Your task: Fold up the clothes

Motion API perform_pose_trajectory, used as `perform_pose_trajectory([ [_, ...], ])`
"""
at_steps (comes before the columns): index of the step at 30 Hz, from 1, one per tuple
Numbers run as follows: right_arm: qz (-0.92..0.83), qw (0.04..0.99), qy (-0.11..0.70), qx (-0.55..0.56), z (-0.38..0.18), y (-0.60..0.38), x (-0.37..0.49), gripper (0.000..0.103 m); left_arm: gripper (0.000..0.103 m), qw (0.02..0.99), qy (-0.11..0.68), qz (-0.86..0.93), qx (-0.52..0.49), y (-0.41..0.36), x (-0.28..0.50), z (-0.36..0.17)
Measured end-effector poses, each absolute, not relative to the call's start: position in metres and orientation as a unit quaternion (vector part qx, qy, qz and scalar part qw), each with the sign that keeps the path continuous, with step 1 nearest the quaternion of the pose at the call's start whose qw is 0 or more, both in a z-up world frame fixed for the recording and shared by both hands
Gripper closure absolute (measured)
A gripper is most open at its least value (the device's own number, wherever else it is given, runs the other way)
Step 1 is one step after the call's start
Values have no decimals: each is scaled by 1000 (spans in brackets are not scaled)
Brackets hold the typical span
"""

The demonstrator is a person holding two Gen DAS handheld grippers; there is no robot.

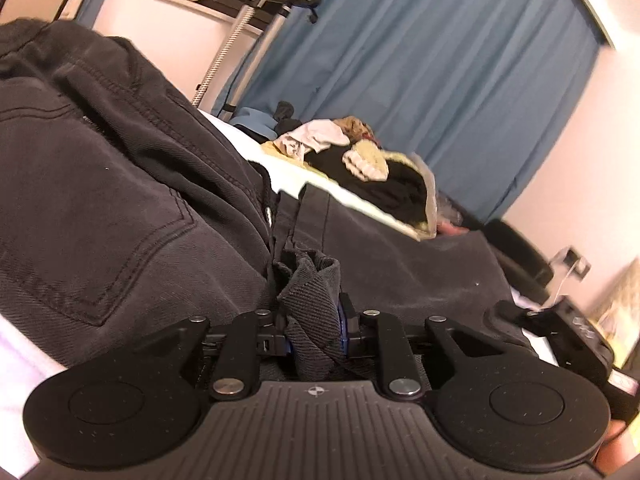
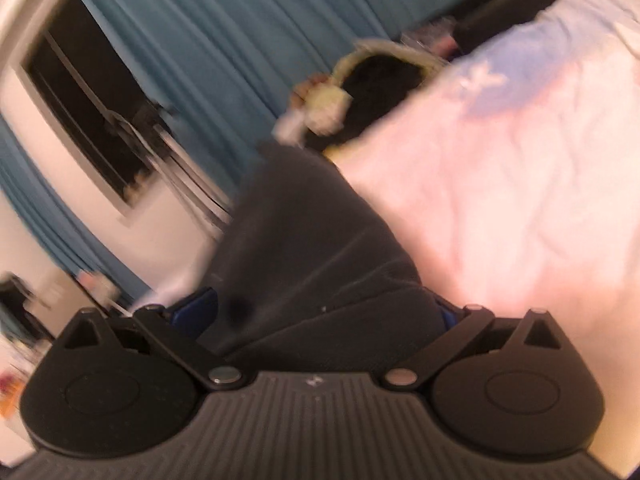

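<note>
We've got the dark jeans on the pale bed, L gripper clamped on a bunched bit, R gripper jaws wide w/ cloth between, fold looks partway, heap of clothes beyond looks unfolded.

Matt black twill jeans, ribbed matt plastic tool

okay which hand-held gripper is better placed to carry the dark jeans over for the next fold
Left, probably. The left hand-held gripper is clamped on a bunched fold of the dark jeans. The right hand-held gripper looks wide apart around thick cloth; grip unclear.
</note>
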State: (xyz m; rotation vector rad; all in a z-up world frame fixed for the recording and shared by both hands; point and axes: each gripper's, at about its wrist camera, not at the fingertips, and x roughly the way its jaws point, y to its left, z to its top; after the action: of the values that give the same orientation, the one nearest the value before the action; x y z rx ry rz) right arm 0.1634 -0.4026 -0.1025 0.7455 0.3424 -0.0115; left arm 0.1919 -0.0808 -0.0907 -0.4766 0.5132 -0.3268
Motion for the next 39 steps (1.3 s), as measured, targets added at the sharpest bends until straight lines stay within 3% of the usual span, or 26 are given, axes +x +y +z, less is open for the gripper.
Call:
perform_pose_trajectory([
  [3,49,915,105,386,-87,-400,155,0,82,930,220,-150,-253,-71,187,-81],
  [8,20,896,153,416,-113,-403,162,0,83,950,141,-157,-229,-65,170,-60],
  [14,-4,881,175,440,-134,-408,170,0,82,953,220,-112,-176,-72,182,-95],
  [28,51,884,151,439,-111,-394,165,0,80,951,227,-112,-179,-67,181,-102],
  [34,113,862,68,490,-110,-400,157,0,80,951,228,-112,-177,-69,183,-103],
  [37,27,851,141,506,-137,-409,161,0,78,951,225,-117,-175,-69,183,-103],
  [39,5,856,183,484,-149,-410,166,11,78,953,225,-117,-168,-71,183,-104],
])
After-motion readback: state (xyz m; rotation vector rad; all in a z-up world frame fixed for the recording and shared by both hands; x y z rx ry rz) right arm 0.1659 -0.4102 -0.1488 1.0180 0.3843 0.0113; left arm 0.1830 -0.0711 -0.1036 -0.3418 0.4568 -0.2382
